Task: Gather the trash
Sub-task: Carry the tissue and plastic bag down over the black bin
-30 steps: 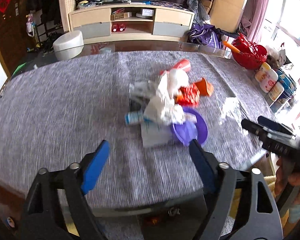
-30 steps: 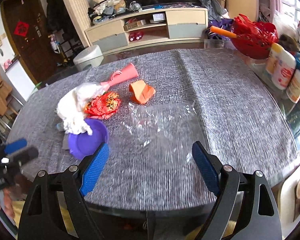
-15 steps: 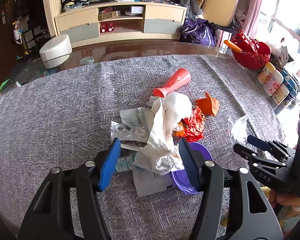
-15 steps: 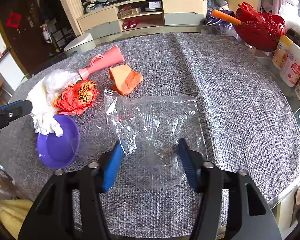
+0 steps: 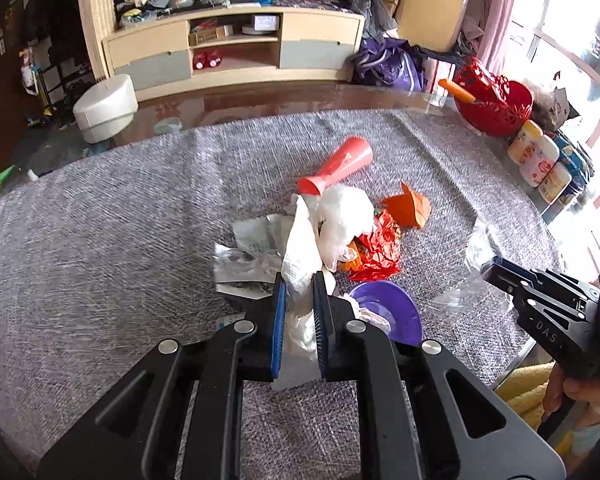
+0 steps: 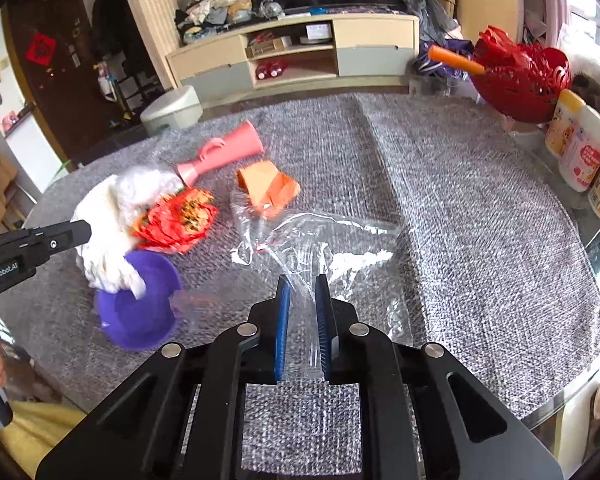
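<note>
A heap of trash lies mid-table. My left gripper is shut on a white crumpled tissue at the heap's near side. Around it are a white plastic wad, a red-orange wrapper, a purple bowl, an orange paper piece, a pink cone-shaped cup and silvery wrappers. My right gripper is shut on the near edge of a clear plastic bag lying flat right of the heap. The left gripper also shows in the right wrist view.
A grey woven cloth covers the glass table. A red basket and several bottles stand at the right edge. A TV cabinet and a white bin are beyond the far edge.
Both grippers moved forward and closed: the left on the white tissue in the heap, the right on the clear plastic bag, whose near edge has lifted and bunched.
</note>
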